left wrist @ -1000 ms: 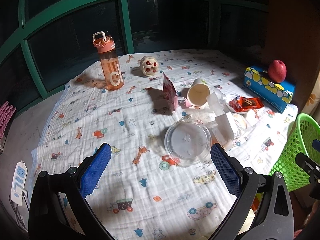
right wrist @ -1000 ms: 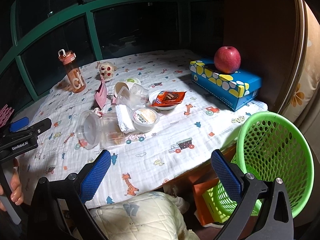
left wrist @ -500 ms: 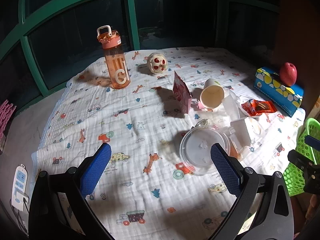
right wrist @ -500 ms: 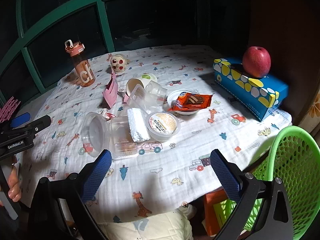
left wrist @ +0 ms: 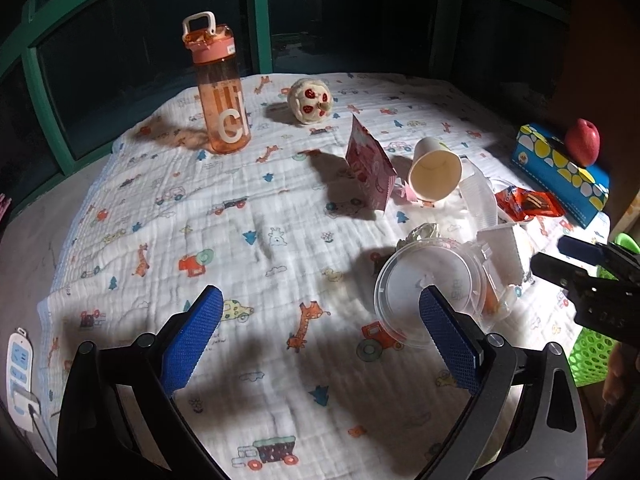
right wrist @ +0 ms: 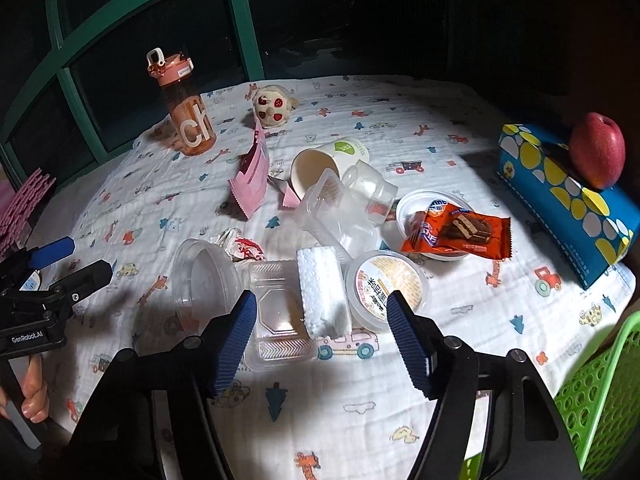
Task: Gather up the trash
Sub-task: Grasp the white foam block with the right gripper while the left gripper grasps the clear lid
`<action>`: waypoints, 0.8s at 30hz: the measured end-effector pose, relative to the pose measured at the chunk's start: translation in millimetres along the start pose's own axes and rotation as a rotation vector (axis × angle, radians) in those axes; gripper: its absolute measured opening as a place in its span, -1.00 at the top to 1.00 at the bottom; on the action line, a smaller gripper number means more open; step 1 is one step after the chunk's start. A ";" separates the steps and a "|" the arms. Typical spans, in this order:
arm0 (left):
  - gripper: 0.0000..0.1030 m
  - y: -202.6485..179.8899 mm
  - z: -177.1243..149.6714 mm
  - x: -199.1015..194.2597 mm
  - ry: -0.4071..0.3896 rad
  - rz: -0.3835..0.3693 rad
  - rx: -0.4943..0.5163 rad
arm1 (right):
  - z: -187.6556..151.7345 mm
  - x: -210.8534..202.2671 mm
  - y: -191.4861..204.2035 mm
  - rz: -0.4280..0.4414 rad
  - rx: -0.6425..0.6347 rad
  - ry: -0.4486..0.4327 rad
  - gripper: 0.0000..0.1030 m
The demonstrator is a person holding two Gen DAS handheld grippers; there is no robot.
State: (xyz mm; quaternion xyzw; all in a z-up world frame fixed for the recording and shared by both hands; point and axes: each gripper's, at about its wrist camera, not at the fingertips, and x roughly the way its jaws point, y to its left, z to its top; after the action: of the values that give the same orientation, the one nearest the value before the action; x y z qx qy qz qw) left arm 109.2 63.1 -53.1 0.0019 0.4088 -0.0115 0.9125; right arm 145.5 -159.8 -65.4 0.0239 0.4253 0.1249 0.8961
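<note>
**Grippers over a littered tablecloth**

Covering most of both views is a white quilted tablecloth printed with small cars and animals (right wrist: pixel 400 112), lit in the middle and dark at the edges. At the lower right of the right wrist view stands a bright green perforated plastic basket (right wrist: pixel 600 392). At right lies a blue tissue box with yellow and white dots (right wrist: pixel 560 196), a red apple (right wrist: pixel 598 154) resting on top. Upper left stands an orange translucent drinking bottle with a white handle (right wrist: pixel 182 108).

The right gripper (right wrist: pixel 320 316) has just been closing; its blue-padded jaws stand partly apart, framing a clear plastic clamshell box (right wrist: pixel 280 316) and a white foam block (right wrist: pixel 322 292) without visibly pressing on either. Beside these sit a round lidded dessert tub (right wrist: pixel 386 288), an orange snack wrapper (right wrist: pixel 456 234) across a white bowl, a tipped paper cup (right wrist: pixel 328 162) and a pink pouch (right wrist: pixel 252 178).

The left gripper (left wrist: pixel 320 332) hangs wide apart and empty at lower centre of its view, a clear round plastic lid (left wrist: pixel 428 284) behind its right pad.
</note>
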 end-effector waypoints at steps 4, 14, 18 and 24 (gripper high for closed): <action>-0.86 -2.2 0.3 6.8 0.006 -0.011 0.022 | 7.7 17.2 2.9 -0.001 -0.014 0.021 -0.04; -0.68 -4.0 1.1 28.1 0.042 -0.091 0.050 | 15.5 39.6 4.5 -0.015 -0.019 0.058 0.40; -0.56 -7.7 2.2 36.8 0.058 -0.154 0.063 | 15.5 38.2 2.7 -0.017 -0.016 0.054 0.47; -0.20 -15.2 3.0 58.4 0.108 -0.234 0.087 | 11.7 22.2 -2.0 -0.017 0.005 0.022 0.48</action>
State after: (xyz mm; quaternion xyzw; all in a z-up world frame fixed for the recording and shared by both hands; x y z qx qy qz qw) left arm 150.0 46.8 -94.6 -0.0056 0.4541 -0.1353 0.8806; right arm 168.3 -155.5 -75.1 0.0213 0.4357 0.1162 0.8923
